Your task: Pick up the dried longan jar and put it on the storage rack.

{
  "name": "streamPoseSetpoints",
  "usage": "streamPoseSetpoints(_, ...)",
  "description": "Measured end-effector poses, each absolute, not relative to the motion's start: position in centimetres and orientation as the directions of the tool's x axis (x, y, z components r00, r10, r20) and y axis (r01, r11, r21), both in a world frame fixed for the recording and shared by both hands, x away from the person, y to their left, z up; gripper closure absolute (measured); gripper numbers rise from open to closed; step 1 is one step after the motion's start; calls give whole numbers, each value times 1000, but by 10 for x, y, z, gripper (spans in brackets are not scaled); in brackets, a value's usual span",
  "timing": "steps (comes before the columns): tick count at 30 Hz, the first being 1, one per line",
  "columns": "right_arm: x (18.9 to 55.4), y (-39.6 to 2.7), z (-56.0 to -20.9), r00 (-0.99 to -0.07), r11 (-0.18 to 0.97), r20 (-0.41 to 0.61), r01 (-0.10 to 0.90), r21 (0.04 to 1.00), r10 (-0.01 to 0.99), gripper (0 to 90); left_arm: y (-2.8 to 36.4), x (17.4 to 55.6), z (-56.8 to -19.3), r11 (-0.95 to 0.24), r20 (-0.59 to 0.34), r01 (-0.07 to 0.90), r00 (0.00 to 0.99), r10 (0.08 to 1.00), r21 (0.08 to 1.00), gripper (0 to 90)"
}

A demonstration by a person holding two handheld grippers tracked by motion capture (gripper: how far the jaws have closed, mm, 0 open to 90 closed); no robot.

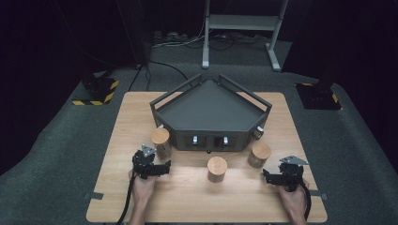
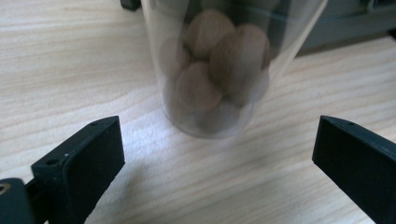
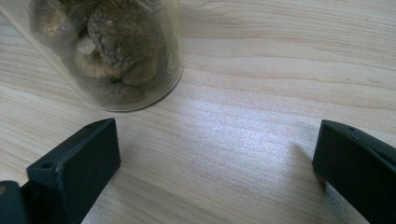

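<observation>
Clear plastic jars with wooden lids stand on a pale wood table as a person works a claw in each hand. The left claw (image 1: 165,167) sits with its jaws spread wide and nothing between them, and the left jar (image 1: 160,142), packed with round brown nuts (image 2: 219,70), stands just ahead of it, centred on the gap but not yet inside. The right claw (image 1: 266,176) is likewise wide open and empty; the right jar (image 1: 259,155), holding wrinkled dried mushrooms (image 3: 116,42), lies ahead and off toward its left jaw. A middle jar (image 1: 217,169) stands between the two claws, apart from both.

The work in hand looks like a reach for the left jar. Done well, that means sliding the left claw straight forward and level until both pads flank the jar's lower wall, then closing gently: the smooth, narrowing wall could slip or tip if pinched high or off-centre. The right claw would first need to swing toward its own jar.

Beyond the jars sits a dark grey five-sided tray (image 1: 211,124) with railed edges, its floor bare. The table stands on grey carpet (image 1: 56,150) in a dark room; a metal stand (image 1: 241,28), loose cables and yellow-black striped floor blocks (image 1: 96,90) lie farther back.
</observation>
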State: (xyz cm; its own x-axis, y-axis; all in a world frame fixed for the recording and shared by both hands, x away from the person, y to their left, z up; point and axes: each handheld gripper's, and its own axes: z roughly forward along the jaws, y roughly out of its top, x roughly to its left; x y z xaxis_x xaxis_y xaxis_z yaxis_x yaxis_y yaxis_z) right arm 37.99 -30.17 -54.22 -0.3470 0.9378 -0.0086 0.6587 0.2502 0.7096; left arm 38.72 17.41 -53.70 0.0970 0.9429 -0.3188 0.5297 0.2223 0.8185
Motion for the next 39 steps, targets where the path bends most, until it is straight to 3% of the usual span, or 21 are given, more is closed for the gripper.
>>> streamPoseSetpoints(39,380,-302,-542,-347,251,-10,658,710,938,2,157,425,-518,278,-352,437,97,931,856,136)
